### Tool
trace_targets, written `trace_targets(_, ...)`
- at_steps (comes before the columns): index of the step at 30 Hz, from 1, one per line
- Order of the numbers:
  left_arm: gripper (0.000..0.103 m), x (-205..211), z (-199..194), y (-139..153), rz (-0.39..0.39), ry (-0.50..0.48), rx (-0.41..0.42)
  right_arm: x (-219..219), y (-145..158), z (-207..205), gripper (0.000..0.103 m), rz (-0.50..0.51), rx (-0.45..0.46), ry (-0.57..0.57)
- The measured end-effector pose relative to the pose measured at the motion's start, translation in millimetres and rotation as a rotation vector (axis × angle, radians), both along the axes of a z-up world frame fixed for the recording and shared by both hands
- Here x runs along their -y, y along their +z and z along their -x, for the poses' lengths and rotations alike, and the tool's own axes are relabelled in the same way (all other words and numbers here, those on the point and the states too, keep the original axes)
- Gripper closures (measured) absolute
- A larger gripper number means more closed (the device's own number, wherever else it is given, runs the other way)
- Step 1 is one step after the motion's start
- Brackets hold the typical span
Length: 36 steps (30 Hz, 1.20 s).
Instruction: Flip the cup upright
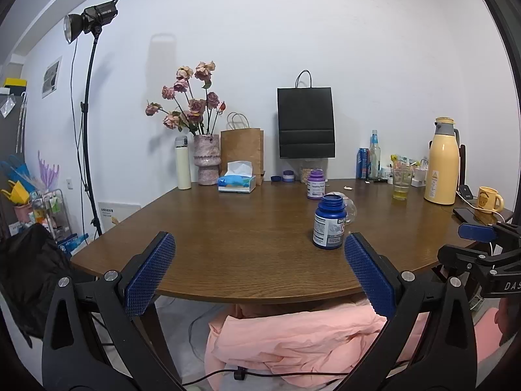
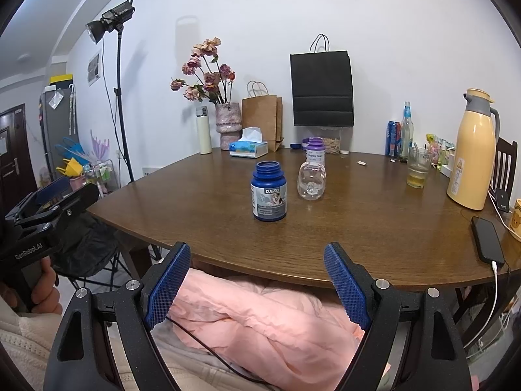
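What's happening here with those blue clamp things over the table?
A person holds a hand-held gripper in each hand, the left and the right, both open and empty at the near edge of the table. Nothing is being handled at this moment. A clear cup lies on its side on the table, just behind a blue bottle, waiting to be stood upright.

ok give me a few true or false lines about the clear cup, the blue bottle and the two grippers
1. The clear cup lies on its side on the table. True.
2. The blue bottle has its cap on. False: its mouth is open.
3. The right gripper is shut on the cup. False: it is open and short of the table edge.
4. The left gripper is open and holds nothing. True.
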<state>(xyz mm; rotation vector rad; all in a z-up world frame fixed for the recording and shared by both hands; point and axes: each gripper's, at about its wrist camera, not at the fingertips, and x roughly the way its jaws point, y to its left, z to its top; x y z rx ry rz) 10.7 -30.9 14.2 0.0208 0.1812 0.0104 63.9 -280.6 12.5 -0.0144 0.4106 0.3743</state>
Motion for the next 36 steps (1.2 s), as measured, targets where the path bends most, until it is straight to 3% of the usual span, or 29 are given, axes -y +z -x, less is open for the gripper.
trace_targets(36, 0.0, 1.3, -7.0, -0.7, 0.006, -0.036, -0.013, 0.6, -4.3, -5.8, 0.015, -0.003, -0.018, 0.001)
